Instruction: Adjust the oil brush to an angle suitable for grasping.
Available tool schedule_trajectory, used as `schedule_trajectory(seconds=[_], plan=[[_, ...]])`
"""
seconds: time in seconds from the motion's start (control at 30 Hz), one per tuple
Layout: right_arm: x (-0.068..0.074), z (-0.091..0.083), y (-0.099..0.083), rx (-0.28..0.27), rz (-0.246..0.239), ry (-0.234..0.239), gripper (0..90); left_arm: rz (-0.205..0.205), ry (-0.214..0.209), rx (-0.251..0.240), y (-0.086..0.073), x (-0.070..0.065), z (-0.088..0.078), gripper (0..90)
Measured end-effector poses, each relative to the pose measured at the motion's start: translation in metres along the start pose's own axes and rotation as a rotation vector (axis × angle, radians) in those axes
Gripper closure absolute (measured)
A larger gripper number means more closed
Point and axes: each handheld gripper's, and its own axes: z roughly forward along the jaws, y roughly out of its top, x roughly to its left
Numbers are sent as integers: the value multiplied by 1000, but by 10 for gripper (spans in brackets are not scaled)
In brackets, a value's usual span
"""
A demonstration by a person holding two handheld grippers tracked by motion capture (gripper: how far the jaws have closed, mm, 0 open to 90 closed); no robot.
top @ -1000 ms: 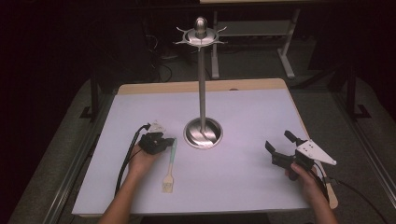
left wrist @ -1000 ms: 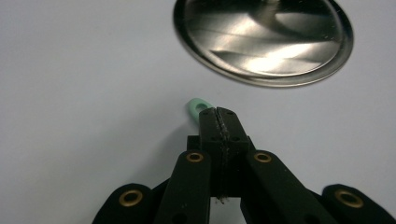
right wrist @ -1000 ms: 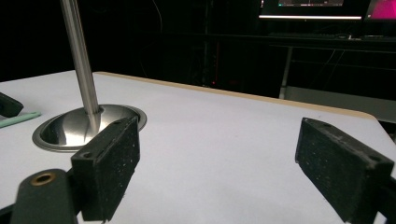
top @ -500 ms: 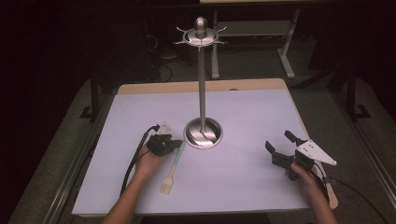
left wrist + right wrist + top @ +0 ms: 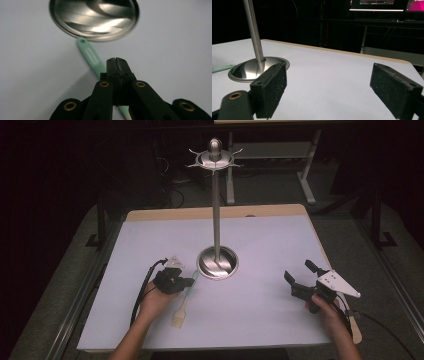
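Observation:
A brush with a mint-green handle (image 5: pixel 190 283) and a cream head (image 5: pixel 179 316) lies slanted just left of the metal stand's round base (image 5: pixel 218 263). My left gripper (image 5: pixel 183 281) is shut on the handle. In the left gripper view the closed jaws (image 5: pixel 117 61) cover the handle's middle. The holed handle end (image 5: pixel 86 50) points at the shiny base (image 5: pixel 95 18) and casts a shadow on the table. My right gripper (image 5: pixel 298 270) stands open above the table's right side. Nothing sits between its pads (image 5: pixel 273 86).
The stand's thin pole (image 5: pixel 216 210) rises to a crown of hooks (image 5: pixel 215 157) at its top. The white mat (image 5: pixel 260 240) has a tan board edge (image 5: pixel 210 212) at the back. Dark floor and desk legs lie beyond. Cables trail from both grippers.
My left gripper has moved right toward the stand's base, and the brush handle has swung with it while the head stayed near the same spot. The right gripper has kept still.

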Motion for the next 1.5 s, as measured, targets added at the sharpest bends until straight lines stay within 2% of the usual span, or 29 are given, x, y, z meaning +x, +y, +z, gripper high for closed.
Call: schedule_trajectory(seconds=[0.17,0.3,0.4,0.53,0.63,0.67,0.77,0.87,1.03,1.17,1.4,1.5], plan=[[0,0,0,2,1,-1,133,1,-22,57,-14,-19,-9,899],[0,0,0,3,-1,-4,133,2,-24,73,-24,-30,-18,899],[0,0,0,3,-3,-5,134,1,-2,87,-28,-36,-22,899],[0,0,0,3,-2,-4,133,-21,10,90,-29,-36,-19,899],[1,0,0,0,-3,-7,134,-16,1,122,-31,-35,-16,899],[1,0,0,-1,-4,-7,133,-26,4,124,-31,-36,-15,899],[1,0,0,1,1,-5,133,-13,17,144,-31,-35,-15,899],[0,0,0,-1,-1,-5,133,-16,17,149,-31,-35,-16,899],[1,0,0,-1,-4,-6,133,-15,58,181,-30,-39,-17,900],[1,0,0,-1,-4,-6,133,-27,70,197,-30,-38,-19,900],[1,0,0,-1,-3,-7,133,18,116,227,-32,-38,-24,900],[1,0,0,-1,-4,-8,133,10,126,234,-33,-38,-25,900]])
